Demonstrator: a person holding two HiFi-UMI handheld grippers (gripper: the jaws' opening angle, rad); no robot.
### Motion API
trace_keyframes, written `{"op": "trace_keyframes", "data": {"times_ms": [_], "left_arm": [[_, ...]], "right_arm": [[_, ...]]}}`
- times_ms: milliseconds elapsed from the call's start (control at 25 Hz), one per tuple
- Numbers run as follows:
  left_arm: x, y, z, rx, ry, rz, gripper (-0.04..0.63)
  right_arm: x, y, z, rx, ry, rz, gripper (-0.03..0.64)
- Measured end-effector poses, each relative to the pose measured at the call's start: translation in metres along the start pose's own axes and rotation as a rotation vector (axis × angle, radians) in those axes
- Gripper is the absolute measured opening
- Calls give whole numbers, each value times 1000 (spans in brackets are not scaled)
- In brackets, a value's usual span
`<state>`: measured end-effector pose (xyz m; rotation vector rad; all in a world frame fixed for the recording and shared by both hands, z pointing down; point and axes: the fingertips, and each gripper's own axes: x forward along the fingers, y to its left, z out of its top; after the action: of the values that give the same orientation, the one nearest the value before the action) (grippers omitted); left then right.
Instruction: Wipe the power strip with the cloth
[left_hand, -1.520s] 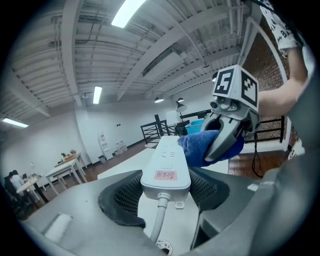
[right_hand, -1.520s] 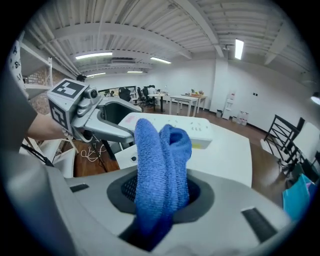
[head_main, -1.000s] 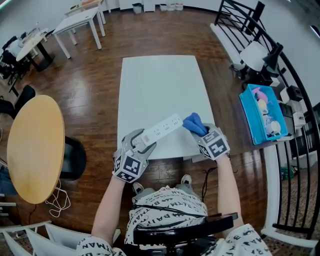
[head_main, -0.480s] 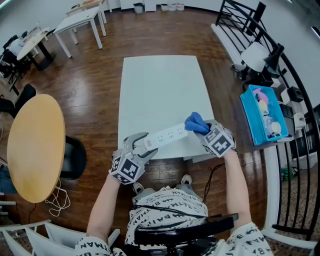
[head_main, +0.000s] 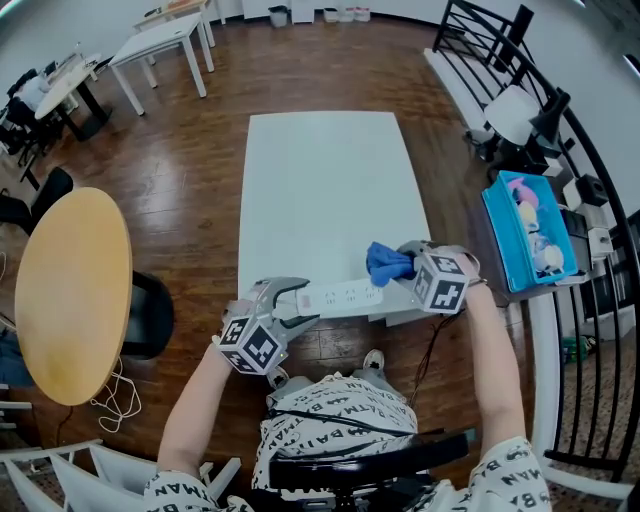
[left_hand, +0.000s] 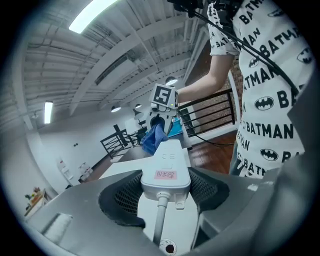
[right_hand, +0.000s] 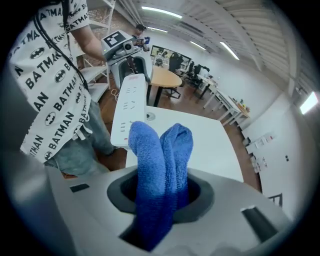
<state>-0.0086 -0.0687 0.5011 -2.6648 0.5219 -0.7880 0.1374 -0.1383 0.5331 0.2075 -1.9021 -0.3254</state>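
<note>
A white power strip (head_main: 343, 296) is held level over the near edge of the white table (head_main: 320, 190). My left gripper (head_main: 292, 303) is shut on its cord end, both pads pressing the strip's sides (left_hand: 165, 176). My right gripper (head_main: 402, 268) is shut on a folded blue cloth (head_main: 385, 263), which rests against the strip's far right end. In the right gripper view the cloth (right_hand: 160, 165) fills the jaws and the power strip (right_hand: 129, 110) stretches away to the left gripper (right_hand: 125, 52). In the left gripper view the cloth (left_hand: 154, 139) sits at the strip's far end.
A round wooden table (head_main: 70, 295) and a black chair (head_main: 150, 315) stand at the left. A blue bin (head_main: 528, 230) with items sits by the black railing (head_main: 560, 120) at the right. White desks (head_main: 160, 40) stand at the back left.
Both grippers have dropped toward the table's near edge, and the strip has swung from tilted to nearly level. The cloth stays at the strip's right end.
</note>
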Motion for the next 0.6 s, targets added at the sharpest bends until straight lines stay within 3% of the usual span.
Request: {"op": "trace_keyframes", "data": {"times_ms": [360,600], "left_arm": [[4,-20,2,28,7,-79,287],[10,-29,11,93,3,-134,287]], "right_arm": [[4,14,11,-72,-47,72,129],[6,29,48,-181,-94,145,129]]}}
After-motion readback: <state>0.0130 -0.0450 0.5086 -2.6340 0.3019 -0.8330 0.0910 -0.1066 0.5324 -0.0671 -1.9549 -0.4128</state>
